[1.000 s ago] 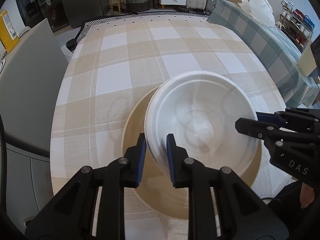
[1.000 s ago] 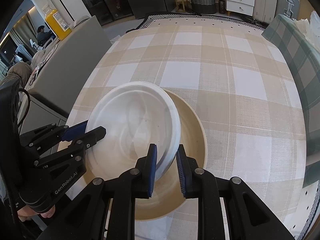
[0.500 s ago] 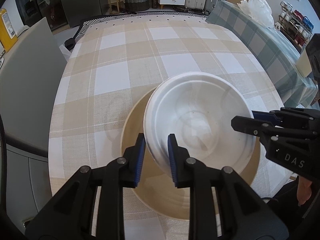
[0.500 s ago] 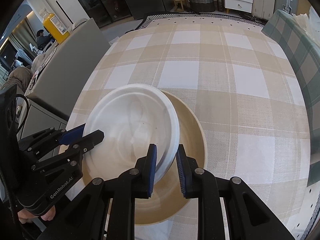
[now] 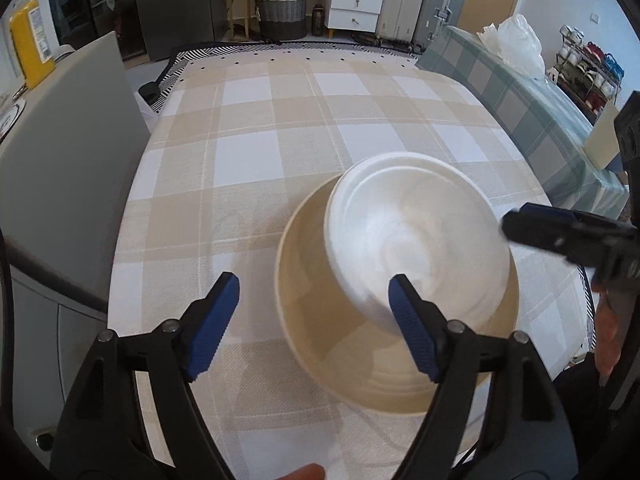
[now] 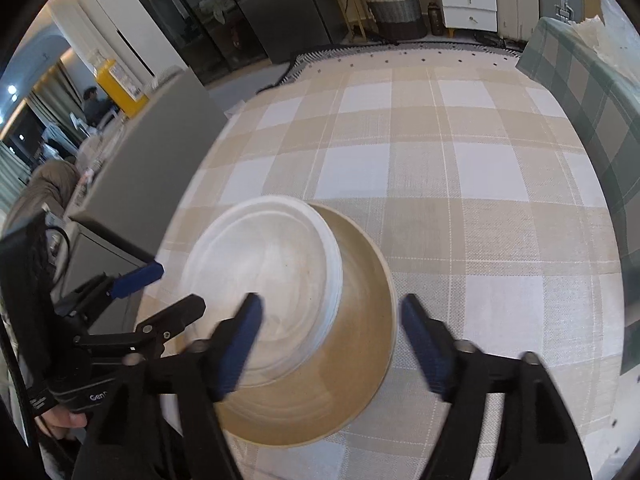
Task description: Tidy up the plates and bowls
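Left wrist view: white bowl (image 5: 416, 232) resting tilted inside tan bowl (image 5: 320, 344) on checked cloth (image 5: 248, 160). Left gripper (image 5: 312, 320) and right gripper (image 6: 332, 340) both opening, gripping nothing. Release step, likely; next, back clear without nudging the rim.

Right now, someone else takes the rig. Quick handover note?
Left gripper: jaws opening, nothing pressed between the pads.
Right gripper: jaws opening too, pads off the rim.
White bowl: sits tilted inside the beige bowl on the checked tablecloth.
Done: white bowl nested in the beige one and released.
Left: pull both grippers clear; check that the tilted bowl settles. No other plates or bowls are visible on this table.
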A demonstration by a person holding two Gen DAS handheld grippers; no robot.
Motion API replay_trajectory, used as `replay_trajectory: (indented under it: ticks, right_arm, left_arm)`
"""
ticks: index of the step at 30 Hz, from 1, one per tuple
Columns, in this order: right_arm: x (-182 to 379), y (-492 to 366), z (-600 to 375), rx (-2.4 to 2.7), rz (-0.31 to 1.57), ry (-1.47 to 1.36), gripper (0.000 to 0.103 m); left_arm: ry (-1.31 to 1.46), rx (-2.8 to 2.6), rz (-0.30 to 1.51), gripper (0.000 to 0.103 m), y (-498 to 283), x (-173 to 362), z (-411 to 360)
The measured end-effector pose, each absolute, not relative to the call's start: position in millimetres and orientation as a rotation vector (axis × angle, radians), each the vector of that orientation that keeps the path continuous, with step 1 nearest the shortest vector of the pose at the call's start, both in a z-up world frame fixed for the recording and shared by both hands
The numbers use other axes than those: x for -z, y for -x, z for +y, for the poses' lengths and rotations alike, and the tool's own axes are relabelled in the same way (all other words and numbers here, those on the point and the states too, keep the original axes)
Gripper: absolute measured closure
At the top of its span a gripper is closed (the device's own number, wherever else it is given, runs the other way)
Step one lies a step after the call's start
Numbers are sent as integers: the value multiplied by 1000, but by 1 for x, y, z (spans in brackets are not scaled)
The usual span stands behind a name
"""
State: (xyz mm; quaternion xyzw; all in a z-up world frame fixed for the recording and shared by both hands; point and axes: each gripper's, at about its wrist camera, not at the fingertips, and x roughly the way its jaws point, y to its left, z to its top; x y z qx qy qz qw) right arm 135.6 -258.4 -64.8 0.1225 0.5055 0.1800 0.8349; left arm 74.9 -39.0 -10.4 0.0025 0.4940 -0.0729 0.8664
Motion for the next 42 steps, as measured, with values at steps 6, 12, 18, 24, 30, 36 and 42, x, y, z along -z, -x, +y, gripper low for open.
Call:
replay_trajectory:
  ticks: [6, 12, 18, 24, 30, 36, 42]
  right_arm:
    - [65, -117, -280, -398, 987, -383, 2]
    - [55, -84, -276, -442, 895, -317, 0]
    - [38, -41, -273, -472, 733, -198, 0]
    - [35, -4, -270, -487, 663, -115, 0]
    - [35, 24, -270, -487, 627, -74, 0]
    - [33, 45, -273, -491, 587, -80, 0]
    - [28, 53, -276, -482, 542, -86, 0]
  left_arm:
    - [7, 121, 984, 23, -42, 10, -27]
    - [66, 112, 941, 2, -12, 5, -20]
    - [85, 91, 844, 2, 26, -5, -13]
    - [131, 45, 701, 2, 70, -23, -3]
    - [132, 48, 583, 2, 112, -37, -2]
    - [113, 51, 510, 2, 139, -49, -8]
    - [62, 69, 512, 2, 147, -49, -25]
